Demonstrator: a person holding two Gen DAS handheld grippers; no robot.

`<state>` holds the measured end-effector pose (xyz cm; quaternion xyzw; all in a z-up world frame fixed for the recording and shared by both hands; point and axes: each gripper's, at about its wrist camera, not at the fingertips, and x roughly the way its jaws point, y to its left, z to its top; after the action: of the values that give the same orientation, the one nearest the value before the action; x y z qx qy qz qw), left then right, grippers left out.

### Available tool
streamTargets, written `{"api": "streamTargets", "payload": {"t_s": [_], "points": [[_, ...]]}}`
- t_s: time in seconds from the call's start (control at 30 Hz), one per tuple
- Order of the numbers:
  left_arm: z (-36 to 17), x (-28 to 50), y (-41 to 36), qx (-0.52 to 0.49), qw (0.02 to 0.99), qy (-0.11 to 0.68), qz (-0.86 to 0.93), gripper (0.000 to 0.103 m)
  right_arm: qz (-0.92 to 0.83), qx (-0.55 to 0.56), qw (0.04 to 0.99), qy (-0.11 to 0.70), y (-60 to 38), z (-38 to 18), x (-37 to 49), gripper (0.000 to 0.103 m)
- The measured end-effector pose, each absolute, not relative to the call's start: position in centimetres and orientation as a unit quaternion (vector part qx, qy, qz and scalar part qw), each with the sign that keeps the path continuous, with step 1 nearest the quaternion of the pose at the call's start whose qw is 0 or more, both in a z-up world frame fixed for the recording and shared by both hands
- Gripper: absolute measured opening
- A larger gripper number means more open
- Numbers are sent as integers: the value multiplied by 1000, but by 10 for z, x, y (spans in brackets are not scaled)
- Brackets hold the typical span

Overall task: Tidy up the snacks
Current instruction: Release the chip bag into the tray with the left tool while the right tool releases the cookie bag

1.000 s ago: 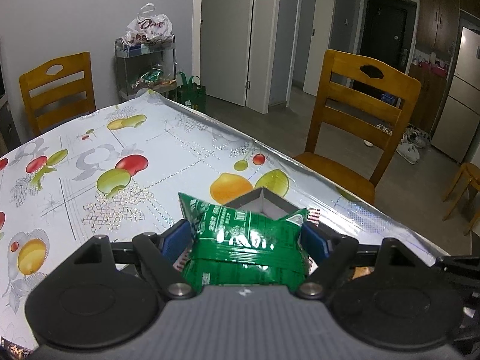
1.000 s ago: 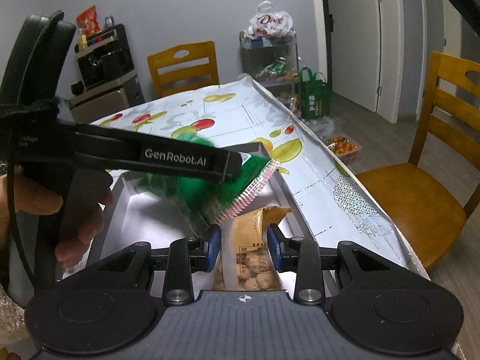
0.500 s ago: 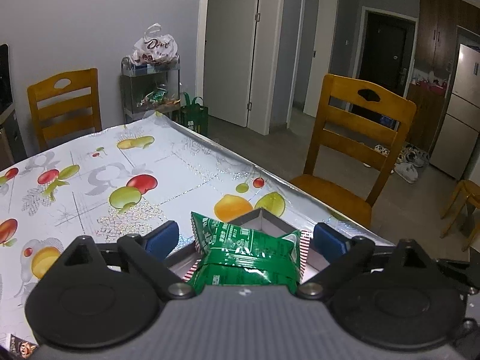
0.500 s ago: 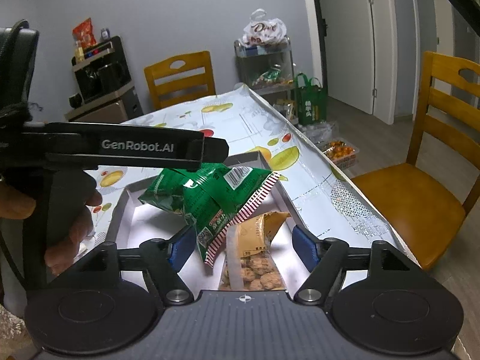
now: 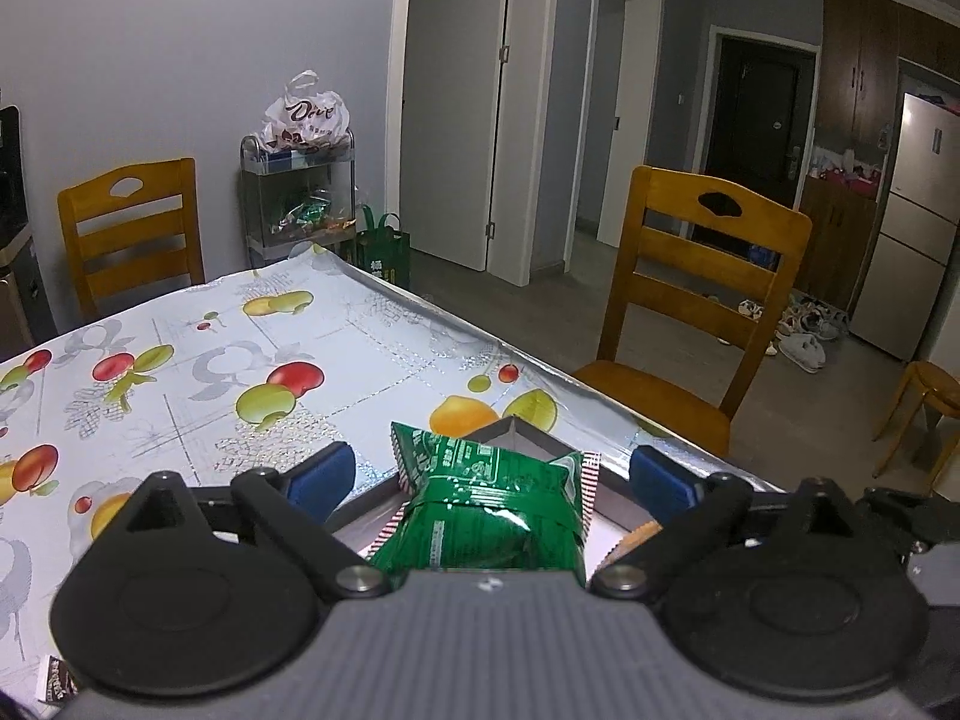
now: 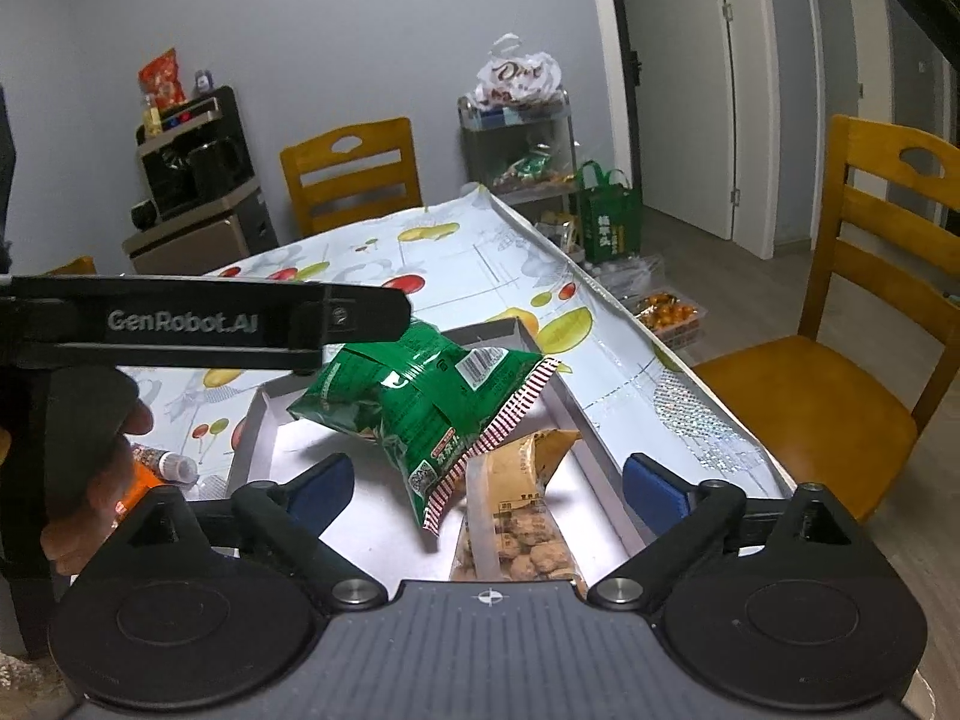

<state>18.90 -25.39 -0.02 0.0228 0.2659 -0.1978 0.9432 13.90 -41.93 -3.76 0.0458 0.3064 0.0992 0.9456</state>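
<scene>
A green snack bag [image 5: 498, 510] lies between the spread fingers of my left gripper [image 5: 489, 474], which is open above a grey tray [image 5: 528, 429]. In the right wrist view the green bag [image 6: 420, 402] rests tilted in the tray [image 6: 576, 414], partly over a tan snack bag [image 6: 528, 516]. My right gripper [image 6: 486, 480] is open, with the tan bag lying loose between its fingers. The left gripper's black body [image 6: 198, 324] reaches in from the left above the green bag.
The table [image 5: 198, 360] has a fruit-print cloth. Wooden chairs [image 5: 690, 312] stand at the right edge and the far end. A metal cart [image 5: 300, 198] with bags stands by the wall. A small bottle [image 6: 168, 465] lies left of the tray.
Both grippers opened. The left one let go of the green bag, which dropped into the tray; the right one let go of the tan bag. Both pulled back a little.
</scene>
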Motion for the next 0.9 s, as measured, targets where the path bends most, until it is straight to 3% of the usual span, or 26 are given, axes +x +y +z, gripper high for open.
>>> {"api": "streamTargets", "payload": {"t_s": [0.9], "points": [[19, 99, -175, 23, 954, 244, -171, 101, 128, 23, 946, 296, -374, -18, 114, 103]]}}
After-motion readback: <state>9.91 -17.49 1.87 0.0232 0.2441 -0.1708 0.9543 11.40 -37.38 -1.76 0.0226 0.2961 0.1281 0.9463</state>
